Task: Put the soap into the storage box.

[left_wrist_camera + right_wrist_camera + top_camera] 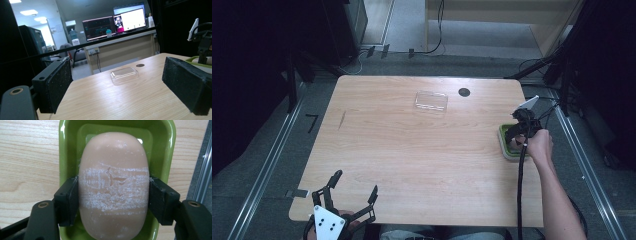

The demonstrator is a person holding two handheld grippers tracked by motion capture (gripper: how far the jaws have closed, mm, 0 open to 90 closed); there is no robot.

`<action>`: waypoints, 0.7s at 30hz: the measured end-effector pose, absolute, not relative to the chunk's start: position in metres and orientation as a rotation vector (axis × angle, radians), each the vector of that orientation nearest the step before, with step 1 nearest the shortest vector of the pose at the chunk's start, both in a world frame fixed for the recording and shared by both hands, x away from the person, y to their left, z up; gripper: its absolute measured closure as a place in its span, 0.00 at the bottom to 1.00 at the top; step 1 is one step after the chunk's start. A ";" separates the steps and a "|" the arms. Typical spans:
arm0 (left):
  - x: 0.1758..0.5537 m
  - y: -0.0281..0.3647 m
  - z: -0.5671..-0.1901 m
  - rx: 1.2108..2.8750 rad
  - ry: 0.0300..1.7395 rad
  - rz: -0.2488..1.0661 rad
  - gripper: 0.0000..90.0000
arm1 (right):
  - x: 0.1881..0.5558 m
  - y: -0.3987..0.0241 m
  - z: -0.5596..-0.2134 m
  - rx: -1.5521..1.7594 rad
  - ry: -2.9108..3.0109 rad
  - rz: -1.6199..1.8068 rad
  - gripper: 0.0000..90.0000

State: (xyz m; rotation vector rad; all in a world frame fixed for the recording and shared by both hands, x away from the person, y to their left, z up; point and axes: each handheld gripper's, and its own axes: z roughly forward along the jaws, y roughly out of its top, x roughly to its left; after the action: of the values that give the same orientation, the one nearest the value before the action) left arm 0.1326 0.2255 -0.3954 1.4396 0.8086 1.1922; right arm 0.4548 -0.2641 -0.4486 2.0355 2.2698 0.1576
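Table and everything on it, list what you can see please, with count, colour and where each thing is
table: one, light wood, centre of the high view
clear lid: one, transparent, far middle of table
dark round spot: one, black, far side beside the lid
soap dish: one, green, right edge of table
soap bar: one, peach, in the dish
monitors: several, lit, on a desk beyond
right gripper: black, shut on the soap bar
left gripper: black, open, near left corner

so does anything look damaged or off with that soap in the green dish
Yes: the soap bar has a whitish, scuffed band across its middle with a small crack, right where the right gripper clamps it over the green dish. Nothing is spilled.
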 end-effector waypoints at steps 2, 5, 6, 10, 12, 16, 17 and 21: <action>0.133 0.225 -0.395 1.439 0.808 1.190 0.11 | 0.455 -0.264 -0.449 2.041 2.265 0.167 0.37; 0.134 0.224 -0.395 1.443 0.804 1.189 0.11 | 0.455 -0.264 -0.450 2.043 2.262 0.164 0.37; 0.134 0.224 -0.395 1.444 0.803 1.189 0.11 | 0.455 -0.264 -0.450 2.045 2.265 0.155 0.37; 0.134 0.224 -0.395 1.442 0.807 1.191 0.11 | 0.455 -0.263 -0.451 2.042 2.268 0.150 0.37; 0.133 0.224 -0.395 1.442 0.808 1.191 0.11 | 0.455 -0.263 -0.451 2.040 2.270 0.145 0.37; 0.133 0.225 -0.395 1.441 0.813 1.195 0.11 | 0.456 -0.263 -0.452 2.042 2.269 0.139 0.37; 0.133 0.225 -0.395 1.442 0.811 1.195 0.11 | 0.456 -0.263 -0.452 2.043 2.271 0.136 0.37; 0.133 0.226 -0.396 1.443 0.811 1.195 0.11 | 0.455 -0.263 -0.452 2.042 2.274 0.138 0.37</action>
State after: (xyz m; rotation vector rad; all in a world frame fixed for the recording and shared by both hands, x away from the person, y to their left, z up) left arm 0.1326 0.2259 -0.3956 1.4427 0.8105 1.1945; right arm 0.4553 -0.2630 -0.4519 2.0422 2.2737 0.1378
